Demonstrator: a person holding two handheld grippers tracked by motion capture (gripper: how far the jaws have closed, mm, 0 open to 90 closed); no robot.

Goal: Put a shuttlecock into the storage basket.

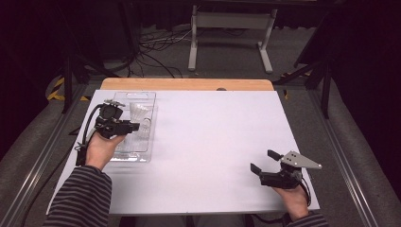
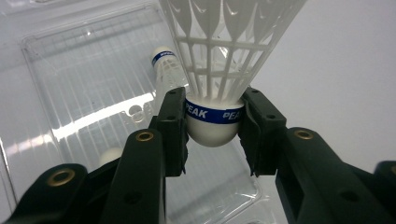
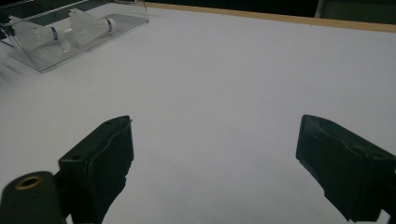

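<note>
One shuttlecock gripped over the clear tray, one lying inside

High view: left gripper (image 1: 134,126) over the tray (image 1: 150,97). Left gripper view: it pinches the shuttlecock (image 2: 214,122) by its cork; a second shuttlecock (image 2: 164,63) lies below. Right gripper view: right gripper (image 3: 215,170) spread, idle

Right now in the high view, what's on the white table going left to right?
Left claw shut on a white plastic shuttlecock over the clear plastic tray → bare white table top → open right claw.
</note>
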